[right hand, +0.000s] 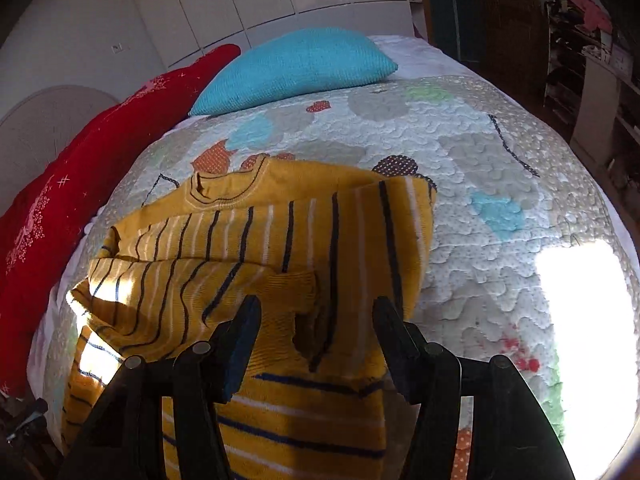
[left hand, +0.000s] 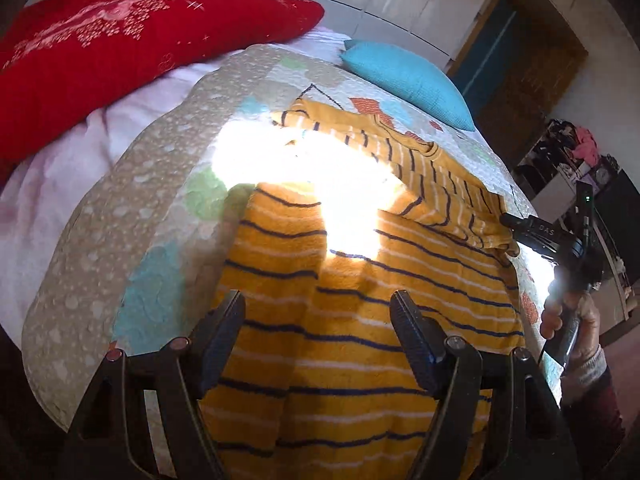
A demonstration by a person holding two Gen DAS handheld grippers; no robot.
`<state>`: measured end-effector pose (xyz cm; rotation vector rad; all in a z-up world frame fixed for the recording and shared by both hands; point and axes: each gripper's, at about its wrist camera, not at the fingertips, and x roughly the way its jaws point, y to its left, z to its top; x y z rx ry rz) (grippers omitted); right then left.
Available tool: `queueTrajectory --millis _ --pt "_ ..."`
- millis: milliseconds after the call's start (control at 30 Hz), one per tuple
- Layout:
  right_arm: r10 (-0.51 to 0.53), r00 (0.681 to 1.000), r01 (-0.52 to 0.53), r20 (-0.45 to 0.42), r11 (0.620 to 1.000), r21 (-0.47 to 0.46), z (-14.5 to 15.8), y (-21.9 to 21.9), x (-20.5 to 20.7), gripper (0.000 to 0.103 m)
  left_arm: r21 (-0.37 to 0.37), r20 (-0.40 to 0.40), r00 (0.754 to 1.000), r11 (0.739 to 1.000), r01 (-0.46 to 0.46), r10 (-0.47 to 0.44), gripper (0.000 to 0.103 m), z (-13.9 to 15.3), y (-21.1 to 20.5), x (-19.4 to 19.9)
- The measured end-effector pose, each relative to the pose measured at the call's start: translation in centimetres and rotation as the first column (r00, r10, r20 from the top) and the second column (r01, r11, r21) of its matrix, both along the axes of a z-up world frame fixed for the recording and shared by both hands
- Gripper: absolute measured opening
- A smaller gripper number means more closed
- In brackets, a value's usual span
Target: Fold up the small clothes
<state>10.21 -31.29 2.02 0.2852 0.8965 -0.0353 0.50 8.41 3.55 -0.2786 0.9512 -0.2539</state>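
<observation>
Bare quilt [right hand: 500, 184] lies right of the striped top [right hand: 280, 232]; blue pillow [right hand: 296, 68] and red cushion [right hand: 60, 216] bound far side.

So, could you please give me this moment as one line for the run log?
left tongs: open over striped yellow garment | right tongs: open at folded sleeve | surface: quilt | fold: partial

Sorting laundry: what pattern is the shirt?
Mustard yellow shirt with navy and white stripes; right wrist view.
</observation>
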Motion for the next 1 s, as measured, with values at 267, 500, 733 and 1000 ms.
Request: queueTrajectory --millis 267,500,733,1000 --pt "0.077 0.993 -0.085 0.093 0.993 0.085 4.5 1.2 0.0 0.005 -0.004 0.005 0.999 0.999 -0.051 0.051 0.074 -0.3 1.6 -0.9" --pt "-0.058 0.996 0.063 0.066 0.995 -0.073 4.7 -2.1 -2.0 0.005 -0.007 0.024 0.997 0.997 -0.078 0.078 0.074 -0.5 1.8 -1.1" --pt "-0.077 0.996 0.084 0.048 0.982 -0.168 5.3 -1.7 -3.3 0.024 0.006 0.034 0.996 0.997 -0.080 0.080 0.074 -0.8 1.9 -1.1" --pt "0.385 0.920 -0.373 0.069 0.917 -0.142 7.8 15.7 4.6 0.055 -0.012 0.032 0.997 0.998 -0.069 0.069 0.074 -1.6 2.6 -0.9"
